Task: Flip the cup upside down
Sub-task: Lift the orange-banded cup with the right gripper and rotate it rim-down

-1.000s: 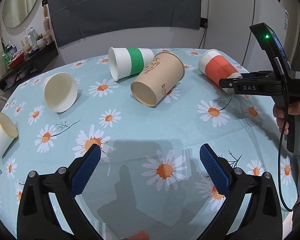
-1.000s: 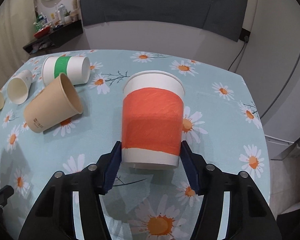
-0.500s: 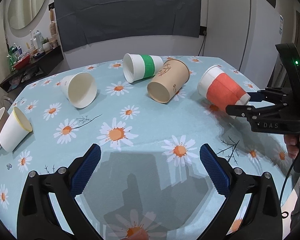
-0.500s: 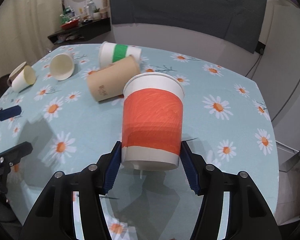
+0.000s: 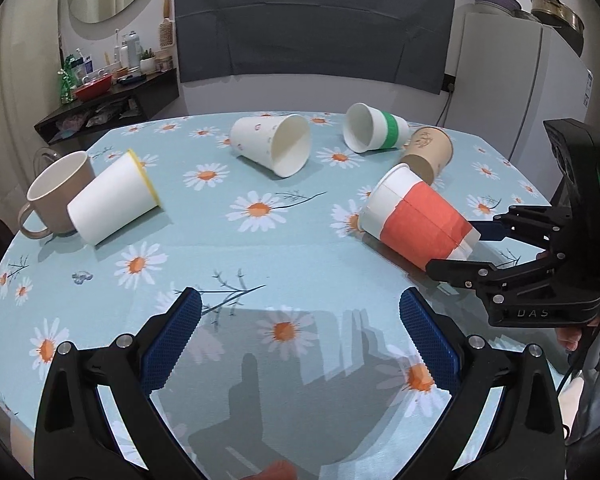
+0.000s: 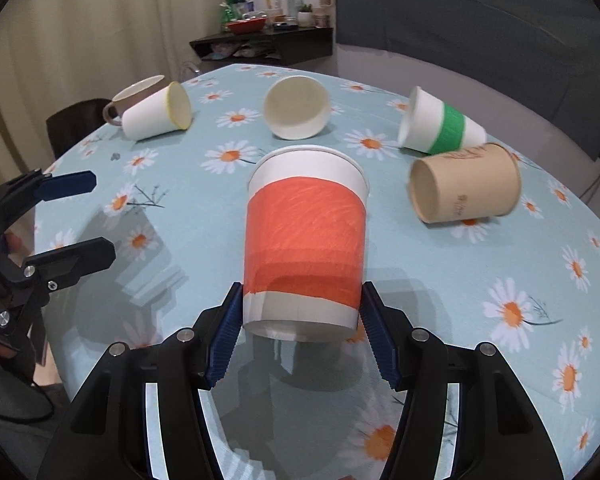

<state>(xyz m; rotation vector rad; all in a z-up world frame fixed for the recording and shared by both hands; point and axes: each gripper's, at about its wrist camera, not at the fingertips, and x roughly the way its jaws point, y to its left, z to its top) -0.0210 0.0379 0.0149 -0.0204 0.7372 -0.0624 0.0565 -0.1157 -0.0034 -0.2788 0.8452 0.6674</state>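
A white paper cup with an orange band [image 6: 304,244] is held at its base between the blue pads of my right gripper [image 6: 300,322], above the table. It also shows in the left wrist view [image 5: 418,222], lying sideways in the air with its mouth pointing left, the right gripper [image 5: 466,246] clamped on its base. My left gripper [image 5: 300,340] is open and empty above the near part of the table; it shows at the left edge of the right wrist view [image 6: 80,220].
On the daisy-print tablecloth [image 5: 260,264] lie a yellow-rimmed white cup [image 5: 114,204], a beige mug [image 5: 52,194], a plain white cup [image 5: 274,144], a green-banded cup [image 5: 376,128] and a brown cup [image 5: 428,152]. A shelf [image 5: 108,96] and a fridge [image 5: 520,88] stand behind.
My right gripper has carried the orange cup leftward toward the table's middle, keeping its grip. My left gripper's view has swung left, bringing the mug and yellow-rimmed cup into sight.
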